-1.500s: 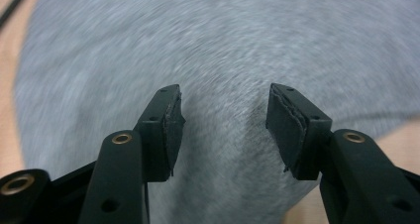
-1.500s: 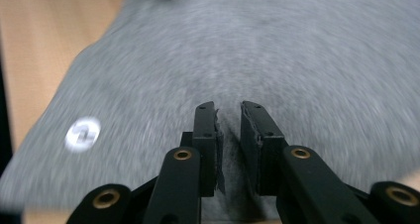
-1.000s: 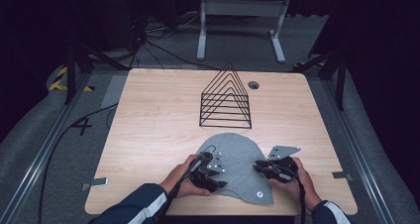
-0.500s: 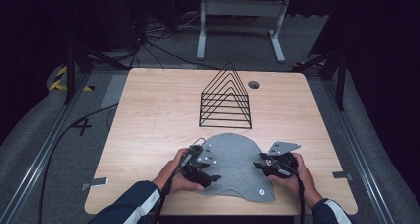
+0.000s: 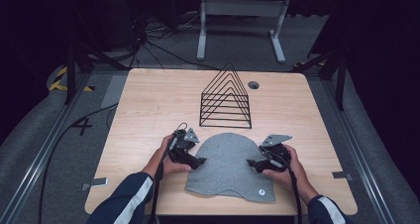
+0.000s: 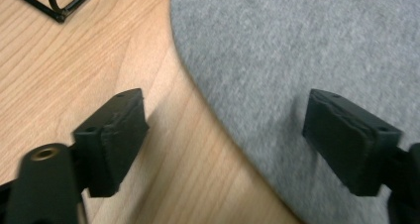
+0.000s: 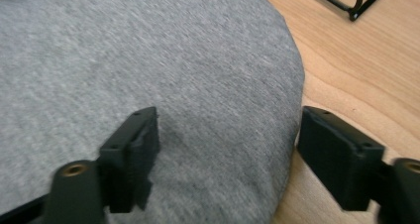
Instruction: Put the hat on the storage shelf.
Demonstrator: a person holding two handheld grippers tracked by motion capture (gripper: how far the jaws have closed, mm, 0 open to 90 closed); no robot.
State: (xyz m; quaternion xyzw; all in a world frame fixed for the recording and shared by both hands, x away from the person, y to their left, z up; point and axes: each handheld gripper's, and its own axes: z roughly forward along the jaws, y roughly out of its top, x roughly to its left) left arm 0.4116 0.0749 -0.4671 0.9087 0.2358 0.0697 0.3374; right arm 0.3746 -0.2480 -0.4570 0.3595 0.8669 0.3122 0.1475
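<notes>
Your grey knit hat (image 5: 229, 165) lies flat on the wooden worktop (image 5: 148, 105), at the near middle, its rounded crown toward the far side and its straight brim toward you. A small round tag (image 5: 261, 192) sits near the brim at the hat's right corner.

Your left gripper (image 5: 197, 160) is at the hat's left edge, held in your left hand (image 5: 166, 157). Its fingers (image 6: 116, 135) are released and spread wide: in the left gripper view one finger stands over bare wood, the other over the grey fabric, with the hat's curved edge running between them. Nothing is gripped.

Your right gripper (image 5: 251, 163) is at the hat's right edge, held in your right hand (image 5: 287, 167). Its fingers (image 7: 133, 152) are likewise released and wide apart: in the right gripper view one is over the fabric, the other over wood just beside the hat's edge. Nothing is gripped.

A black wire rack (image 5: 226, 97) of triangular frames stands upright beyond the hat, near its crown but apart from it. A round hole (image 5: 253, 84) shows in the worktop to the rack's far right.
</notes>
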